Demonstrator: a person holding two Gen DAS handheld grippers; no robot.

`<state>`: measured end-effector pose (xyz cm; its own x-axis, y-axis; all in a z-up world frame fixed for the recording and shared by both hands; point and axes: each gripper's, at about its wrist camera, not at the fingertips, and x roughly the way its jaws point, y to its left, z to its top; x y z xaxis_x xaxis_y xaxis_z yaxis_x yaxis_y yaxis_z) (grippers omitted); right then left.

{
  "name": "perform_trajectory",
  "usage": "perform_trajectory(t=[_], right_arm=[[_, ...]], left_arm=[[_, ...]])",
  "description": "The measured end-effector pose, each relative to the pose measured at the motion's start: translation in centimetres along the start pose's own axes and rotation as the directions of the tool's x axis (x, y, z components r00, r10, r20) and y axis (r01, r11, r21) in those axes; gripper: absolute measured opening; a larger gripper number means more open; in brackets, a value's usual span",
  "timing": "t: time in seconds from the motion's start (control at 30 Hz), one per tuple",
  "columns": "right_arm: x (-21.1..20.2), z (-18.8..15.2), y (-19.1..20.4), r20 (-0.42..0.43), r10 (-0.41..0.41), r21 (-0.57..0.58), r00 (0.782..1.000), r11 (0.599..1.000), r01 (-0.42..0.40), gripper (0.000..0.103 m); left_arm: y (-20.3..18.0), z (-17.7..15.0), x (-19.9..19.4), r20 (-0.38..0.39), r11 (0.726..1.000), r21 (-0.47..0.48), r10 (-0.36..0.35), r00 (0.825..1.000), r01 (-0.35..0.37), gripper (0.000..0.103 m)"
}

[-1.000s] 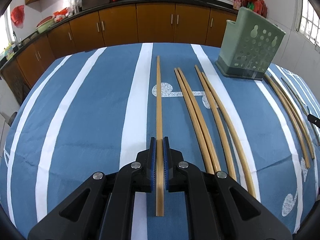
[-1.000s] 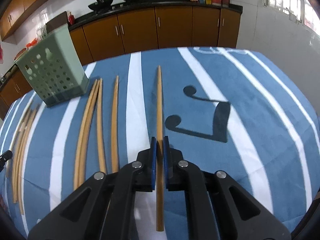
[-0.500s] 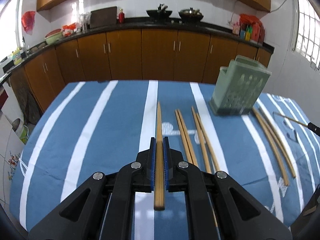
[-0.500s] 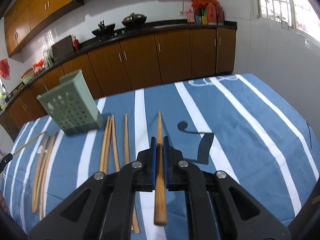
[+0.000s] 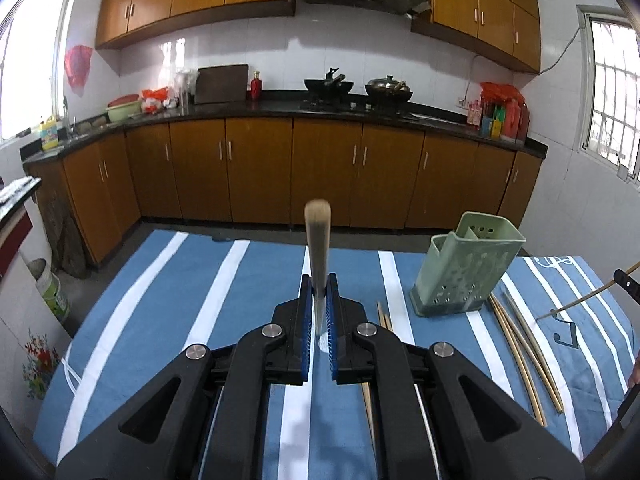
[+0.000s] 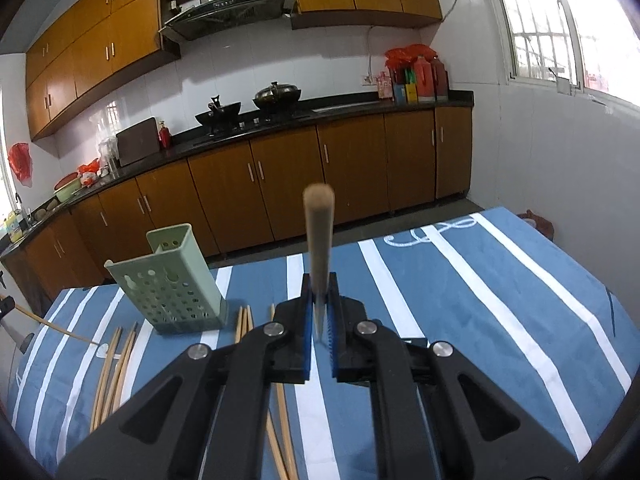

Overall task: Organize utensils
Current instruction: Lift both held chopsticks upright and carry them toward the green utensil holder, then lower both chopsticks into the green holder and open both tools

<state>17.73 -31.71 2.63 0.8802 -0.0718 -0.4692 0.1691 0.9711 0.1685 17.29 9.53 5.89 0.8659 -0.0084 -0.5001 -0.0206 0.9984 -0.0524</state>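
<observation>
Left wrist: chopstick [image 5: 317, 240] end-on, camera-pointing.

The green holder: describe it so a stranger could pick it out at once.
Start at the table with the blue cloth with white stripes, in front of the brown kitchen cabinets. Near its far edge stands the holder, a tall pale green box with an open top and walls full of round holes. Everything around it is thin chopsticks lying flat; it alone stands upright.

Matte black left gripper [image 5: 319, 312] and right gripper [image 6: 320, 308], angular linkage arms with triangular cut-outs, round silver screws at the joints, ridged blue pads [image 5: 305, 320] lining the fingers.
</observation>
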Motion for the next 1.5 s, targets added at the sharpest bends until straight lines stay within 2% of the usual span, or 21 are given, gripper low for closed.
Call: perform_trajectory(t=[0.17, 0.3, 0.43, 0.57, 0.63, 0.73, 0.87, 1.1, 1.37, 1.43, 1.5], right_arm=[[-0.3, 2.3, 1.0, 0.043, 0.011, -0.021, 0.999, 1.0, -0.01, 0.008], [-2.0, 6.1, 2.2, 0.135, 0.075, -0.009, 0.988, 0.997, -0.074, 0.008], [-3.7, 9.6, 4.0, 0.222, 0.167, -0.004, 0.961, 0.985, -0.17, 0.008], [-3.8, 11.4, 5.9, 0.223, 0.26, -0.012, 0.939, 0.964, -0.264, 0.008], [-3.5, 11.6, 6.7, 0.215, 0.285, -0.026, 0.934, 0.958, -0.287, 0.008], [-2.8, 11.6, 8.0, 0.187, 0.304, -0.048, 0.934, 0.952, -0.301, 0.008], [-0.7, 10.9, 9.2, 0.127, 0.302, -0.056, 0.945, 0.953, -0.298, 0.007], [3.4, 9.1, 10.1, 0.019, 0.288, -0.036, 0.957, 0.957, -0.287, 0.008], [5.2, 7.6, 10.7, -0.032, 0.282, -0.048, 0.959, 0.958, -0.283, 0.008], [5.2, 7.4, 10.8, -0.034, 0.282, -0.047, 0.959, 0.958, -0.284, 0.01], [4.8, 7.3, 10.9, -0.025, 0.283, -0.051, 0.959, 0.957, -0.284, 0.023]], left_arm=[[-0.8, 2.1, -0.2, 0.03, 1.0, 0.028, 0.008, 1.0, -0.009, 0.007], [-2.0, 5.2, -1.8, 0.117, 0.999, 0.038, -0.009, 0.993, 0.005, 0.007], [-3.9, 8.5, -3.6, 0.211, 0.998, 0.024, -0.063, 0.975, 0.06, 0.007], [-6.1, 10.3, -4.4, 0.265, 0.992, 0.01, -0.126, 0.956, 0.127, 0.007], [-7.1, 10.7, -4.2, 0.277, 0.988, 0.006, -0.152, 0.949, 0.156, 0.007], [-8.5, 10.7, -3.2, 0.263, 0.979, 0.006, -0.198, 0.944, 0.203, 0.007], [-9.9, 9.9, -1.1, 0.21, 0.97, 0.004, -0.239, 0.948, 0.244, 0.007], [-11.1, 7.9, 2.1, 0.12, 0.97, 0.018, -0.243, 0.963, 0.242, 0.007], [-10.8, 6.0, 4.6, 0.028, 0.972, -0.006, -0.236, 0.971, 0.237, 0.007], [-10.8, 5.8, 4.8, 0.013, 0.97, -0.014, -0.243, 0.97, 0.243, 0.007], [-10.8, 5.8, 4.6, 0.018, 0.969, -0.017, -0.246, 0.969, 0.246, 0.007]])
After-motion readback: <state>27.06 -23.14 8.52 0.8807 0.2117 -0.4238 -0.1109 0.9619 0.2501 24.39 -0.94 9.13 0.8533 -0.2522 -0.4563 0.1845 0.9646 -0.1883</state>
